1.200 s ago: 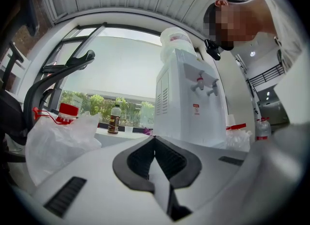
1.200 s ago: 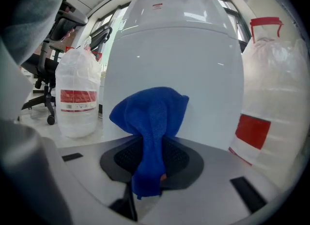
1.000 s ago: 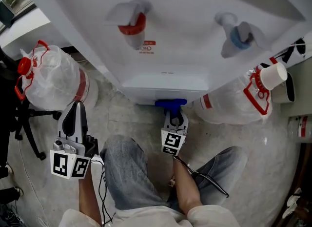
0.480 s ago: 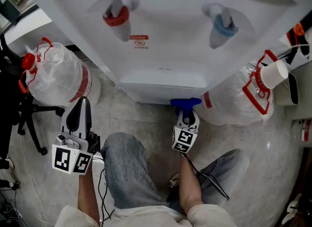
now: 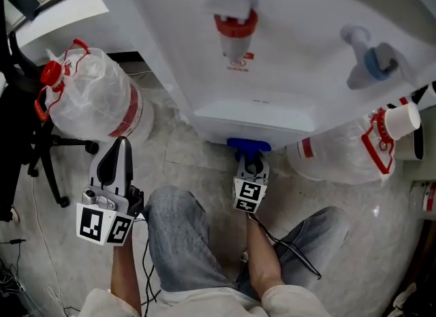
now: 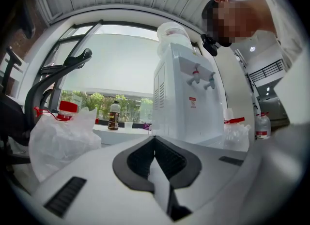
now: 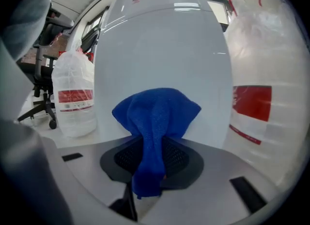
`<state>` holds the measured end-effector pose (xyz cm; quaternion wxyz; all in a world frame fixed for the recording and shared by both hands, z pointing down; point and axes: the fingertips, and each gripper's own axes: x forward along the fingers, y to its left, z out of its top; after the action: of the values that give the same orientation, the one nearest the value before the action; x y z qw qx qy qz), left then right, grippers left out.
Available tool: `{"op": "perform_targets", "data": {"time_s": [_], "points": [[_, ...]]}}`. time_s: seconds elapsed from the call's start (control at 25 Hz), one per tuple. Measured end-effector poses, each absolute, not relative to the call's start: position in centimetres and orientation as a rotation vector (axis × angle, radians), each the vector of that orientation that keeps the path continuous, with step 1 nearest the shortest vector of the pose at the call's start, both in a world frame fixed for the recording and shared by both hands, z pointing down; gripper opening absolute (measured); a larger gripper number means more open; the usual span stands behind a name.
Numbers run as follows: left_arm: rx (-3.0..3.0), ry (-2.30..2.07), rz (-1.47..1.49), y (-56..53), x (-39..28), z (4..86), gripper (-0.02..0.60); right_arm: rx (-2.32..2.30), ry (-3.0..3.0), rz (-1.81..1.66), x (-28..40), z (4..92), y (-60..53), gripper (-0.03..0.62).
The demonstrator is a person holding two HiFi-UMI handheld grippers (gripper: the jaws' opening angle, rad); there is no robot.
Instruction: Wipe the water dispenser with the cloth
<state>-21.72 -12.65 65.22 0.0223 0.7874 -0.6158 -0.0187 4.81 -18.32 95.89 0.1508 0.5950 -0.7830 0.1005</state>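
The white water dispenser (image 5: pixel 286 43) fills the top of the head view, with a red tap (image 5: pixel 235 24) and a blue tap (image 5: pixel 373 62). My right gripper (image 5: pixel 250 161) is shut on a blue cloth (image 5: pixel 248 146), and the cloth presses against the dispenser's lower front below the drip ledge. In the right gripper view the blue cloth (image 7: pixel 156 122) bunches between the jaws against the white dispenser panel (image 7: pixel 164 54). My left gripper (image 5: pixel 116 165) hangs low at the left, shut and empty, away from the dispenser (image 6: pixel 181 96).
A plastic-wrapped water jug (image 5: pixel 92 97) with a red cap lies on the floor at the left, another wrapped jug (image 5: pixel 347 148) at the right. A paper cup (image 5: pixel 402 121) sits at the right edge. An office chair base (image 5: pixel 41 148) is far left. My knees are below.
The head view has shifted, so the dispenser sits further right. My right gripper with the cloth stays pressed under the ledge, a little left of before. The left gripper barely moved.
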Motion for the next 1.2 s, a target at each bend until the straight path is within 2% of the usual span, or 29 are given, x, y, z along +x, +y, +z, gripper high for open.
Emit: {"op": "perform_targets", "data": {"time_s": [0.36,0.6,0.84,1.2], "points": [[2.387,-1.948,-0.048,-12.0,-25.2,66.0,0.011,1.450,-2.425,0.264,-5.6,96.3,-17.9,0.110],[2.385,-1.954,-0.048,-11.7,-25.7,66.0,0.011,1.319,-2.436,0.227,-7.6,97.2,-17.5,0.110],[2.402,-1.935,-0.061,-12.0,-25.0,66.0,0.011,1.468,-2.332,0.270,-2.3,98.1,-17.8,0.110],[2.422,-1.894,-0.075,-12.6,-23.3,66.5,0.011,1.836,-2.021,0.402,12.3,100.2,-18.6,0.110]]}}
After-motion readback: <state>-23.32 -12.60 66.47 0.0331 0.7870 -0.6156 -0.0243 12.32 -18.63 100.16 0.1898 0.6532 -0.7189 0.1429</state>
